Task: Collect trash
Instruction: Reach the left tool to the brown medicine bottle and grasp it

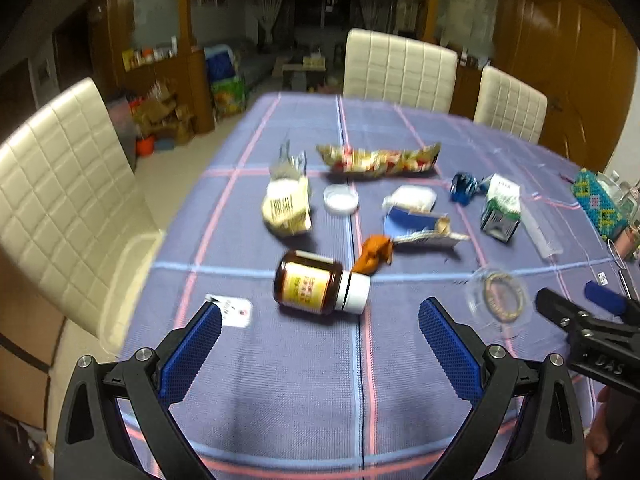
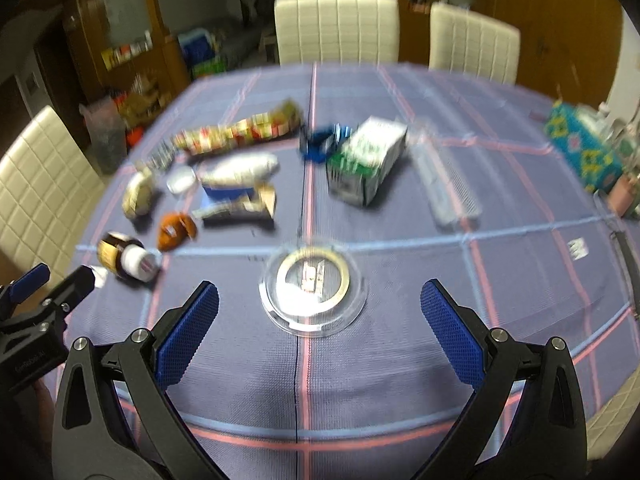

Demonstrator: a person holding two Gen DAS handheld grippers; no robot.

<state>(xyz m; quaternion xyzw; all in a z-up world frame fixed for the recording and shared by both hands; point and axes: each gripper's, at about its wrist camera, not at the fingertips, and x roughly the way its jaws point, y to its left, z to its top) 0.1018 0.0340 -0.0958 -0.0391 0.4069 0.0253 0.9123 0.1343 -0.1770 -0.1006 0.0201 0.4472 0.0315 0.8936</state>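
Trash lies on a purple plaid tablecloth (image 1: 280, 380). A brown pill bottle (image 1: 320, 283) with a white cap lies on its side just beyond my open, empty left gripper (image 1: 320, 316). Beyond it are an orange wrapper (image 1: 374, 258), a yellow crumpled packet (image 1: 287, 207), a white lid (image 1: 340, 199), a long snack bag (image 1: 378, 159) and a green-white carton (image 1: 501, 208). My right gripper (image 2: 320, 304) is open and empty, with a clear round plastic lid (image 2: 313, 295) between and just beyond its fingertips. The carton (image 2: 366, 164) and the bottle (image 2: 126, 258) also show there.
Cream padded chairs (image 1: 400, 66) stand at the far side and one (image 1: 68, 200) at the left. A beaded turquoise box (image 2: 580, 144) and small items sit at the right edge. A clear flat package (image 2: 444, 184) lies right of the carton.
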